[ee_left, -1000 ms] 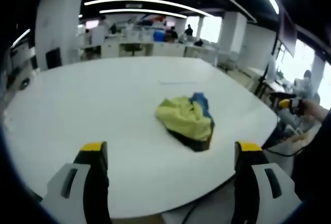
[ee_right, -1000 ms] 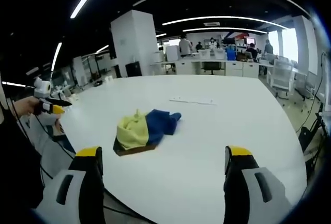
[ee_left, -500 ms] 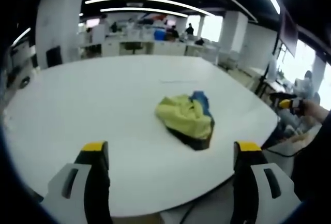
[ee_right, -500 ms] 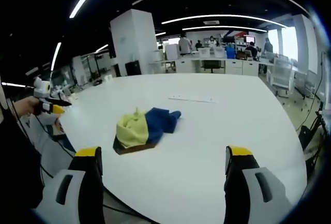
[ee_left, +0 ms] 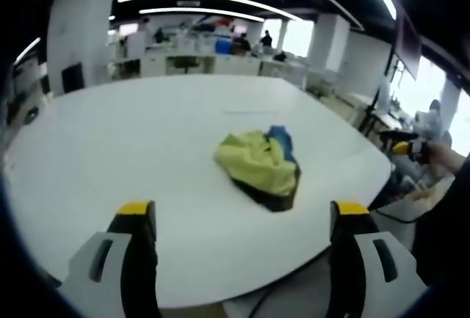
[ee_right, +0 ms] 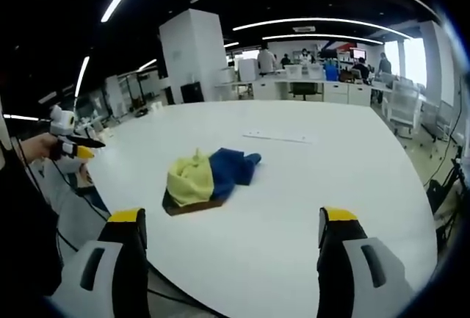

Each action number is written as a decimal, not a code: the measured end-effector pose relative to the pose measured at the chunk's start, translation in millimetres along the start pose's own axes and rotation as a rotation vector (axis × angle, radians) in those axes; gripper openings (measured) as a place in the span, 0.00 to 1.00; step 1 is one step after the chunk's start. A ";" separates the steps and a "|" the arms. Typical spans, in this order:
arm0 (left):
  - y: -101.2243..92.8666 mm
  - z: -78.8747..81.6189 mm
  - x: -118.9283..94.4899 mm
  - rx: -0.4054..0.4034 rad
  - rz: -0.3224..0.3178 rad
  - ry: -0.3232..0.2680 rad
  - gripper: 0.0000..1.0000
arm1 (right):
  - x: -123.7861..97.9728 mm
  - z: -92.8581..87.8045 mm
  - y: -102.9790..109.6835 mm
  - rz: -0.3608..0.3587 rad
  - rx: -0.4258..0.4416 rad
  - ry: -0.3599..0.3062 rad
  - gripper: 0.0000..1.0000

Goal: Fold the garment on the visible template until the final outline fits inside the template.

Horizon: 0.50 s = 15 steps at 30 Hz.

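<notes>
A crumpled garment, yellow-green and blue with a dark underside, lies in a heap on the white table. In the right gripper view the same heap sits left of centre. My left gripper is open and empty, held well short of the garment over the table's near edge. My right gripper is likewise open and empty, off the table's near edge. A faint thin line marks the table beyond the garment. A hand holds the right gripper past the table's right edge.
The left gripper, held in a hand, comes into the right gripper view from the left. Desks, chairs and people stand far behind the table. Cables hang below the table's near edge.
Both views have shifted slightly with the hands. The garment lies as before, and both grippers stay open and empty.
</notes>
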<state>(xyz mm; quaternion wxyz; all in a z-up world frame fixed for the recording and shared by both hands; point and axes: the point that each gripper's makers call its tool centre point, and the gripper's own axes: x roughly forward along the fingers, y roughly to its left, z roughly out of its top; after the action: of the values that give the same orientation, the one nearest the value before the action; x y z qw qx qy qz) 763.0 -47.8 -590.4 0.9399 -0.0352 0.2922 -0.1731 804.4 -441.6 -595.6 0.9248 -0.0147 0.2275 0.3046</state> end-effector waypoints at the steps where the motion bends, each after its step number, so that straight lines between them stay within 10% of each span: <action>1: -0.5 -0.5 0.8 0.001 -0.002 0.001 0.94 | 0.7 0.1 -0.2 -0.001 -0.003 -0.001 0.97; 15: -15.0 -10.4 17.8 0.064 -0.008 0.016 0.87 | 22.9 0.4 13.5 0.075 -0.069 -0.001 0.86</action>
<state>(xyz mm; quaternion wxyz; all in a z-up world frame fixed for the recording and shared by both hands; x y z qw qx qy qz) 766.3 -67.6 -606.0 0.9375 -0.0049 0.2936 -0.1865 813.1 -417.8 -603.6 0.9119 -0.0378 0.2167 0.3465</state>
